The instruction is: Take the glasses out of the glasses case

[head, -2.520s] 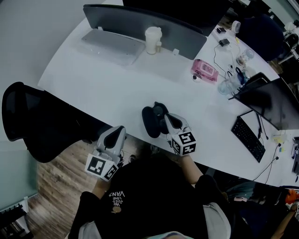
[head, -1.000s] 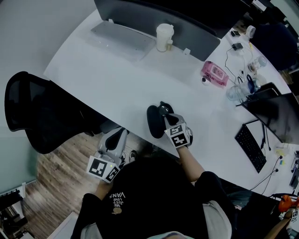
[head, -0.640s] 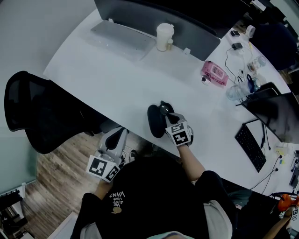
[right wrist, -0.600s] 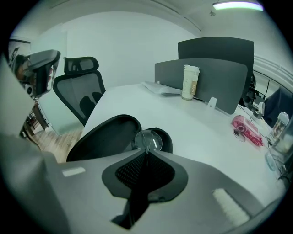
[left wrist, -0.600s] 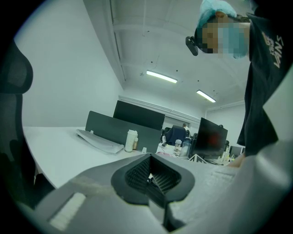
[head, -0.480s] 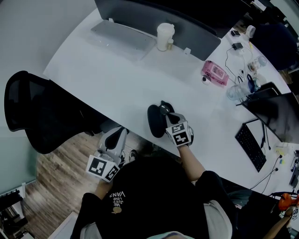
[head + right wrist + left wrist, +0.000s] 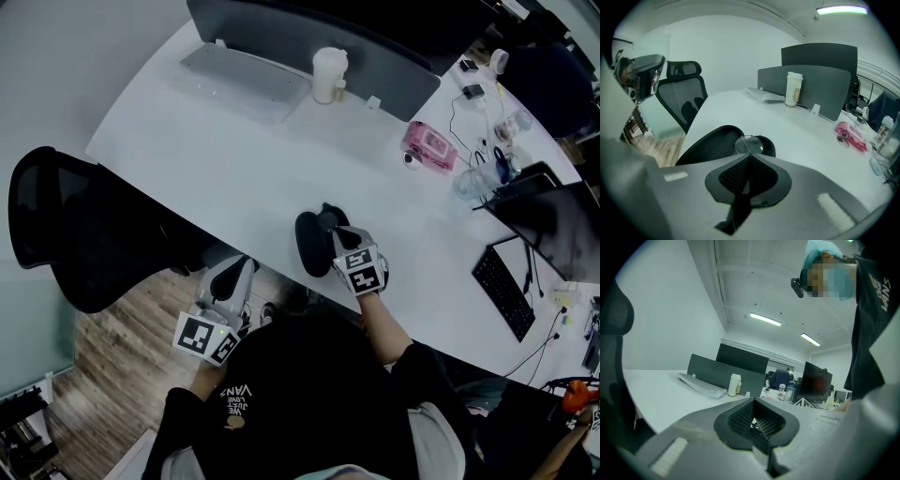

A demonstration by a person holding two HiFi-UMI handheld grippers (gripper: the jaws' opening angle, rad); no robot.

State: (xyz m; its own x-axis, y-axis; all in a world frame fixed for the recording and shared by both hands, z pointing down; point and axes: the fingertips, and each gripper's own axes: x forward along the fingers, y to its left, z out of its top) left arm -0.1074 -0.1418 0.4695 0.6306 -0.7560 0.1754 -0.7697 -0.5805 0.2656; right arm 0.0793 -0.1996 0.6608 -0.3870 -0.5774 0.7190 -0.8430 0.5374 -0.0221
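Note:
The black glasses case [image 7: 307,246] lies open near the white table's [image 7: 216,159] front edge. In the right gripper view both halves of the case [image 7: 710,143] gape upward. A round lens of the glasses [image 7: 749,144] shows just above the jaw tips. My right gripper [image 7: 334,234] hovers over the case, and its jaws [image 7: 749,158] are shut on the glasses. Off the table, my left gripper [image 7: 236,266] hangs low over the wooden floor. In its own view the left gripper [image 7: 753,405] is shut with nothing in it.
A black office chair [image 7: 56,234] stands left of the table. At the back are a grey partition [image 7: 309,42], a pale cup [image 7: 328,75] and a flat grey pad [image 7: 244,73]. A pink pack [image 7: 427,146], a keyboard [image 7: 502,286] and a dark monitor [image 7: 553,220] sit to the right.
My right gripper has closed in on the open case and now holds still there. The left gripper has stayed below the table edge.

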